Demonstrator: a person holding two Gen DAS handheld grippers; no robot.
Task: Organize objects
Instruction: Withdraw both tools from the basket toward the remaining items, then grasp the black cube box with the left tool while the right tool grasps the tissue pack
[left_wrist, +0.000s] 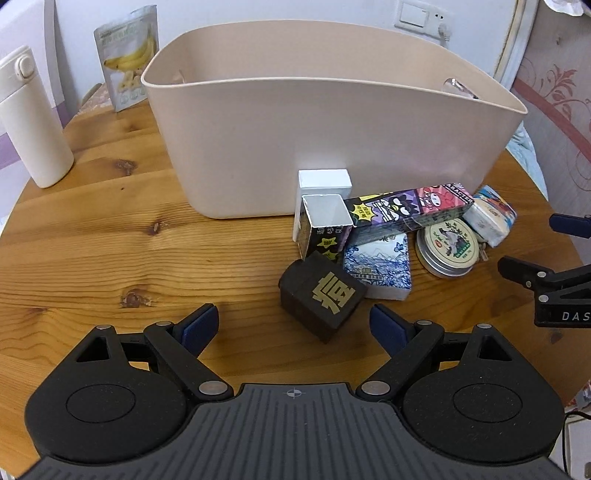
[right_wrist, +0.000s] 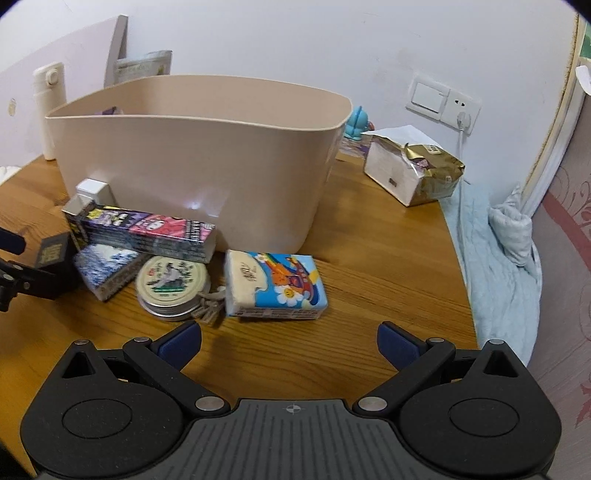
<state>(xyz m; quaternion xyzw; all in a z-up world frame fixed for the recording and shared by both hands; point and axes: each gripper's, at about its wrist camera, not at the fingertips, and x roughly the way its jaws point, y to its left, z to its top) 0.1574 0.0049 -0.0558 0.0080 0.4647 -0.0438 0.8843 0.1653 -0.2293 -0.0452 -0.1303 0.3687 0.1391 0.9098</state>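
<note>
With jaws spread, the left gripper (left_wrist: 293, 326) faces the dark cube box (left_wrist: 322, 297) (likely light, stiff card); pinch its flat sides.

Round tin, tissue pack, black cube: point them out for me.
Round tin (right_wrist: 172, 279), right wrist view, centre of its lid.
Tissue pack (right_wrist: 280, 282), right wrist view, printed top face.
Black cube (left_wrist: 332, 295), left wrist view, gold character.

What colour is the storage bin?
Plain beige bin, no pattern; clearest in the right wrist view.
</note>
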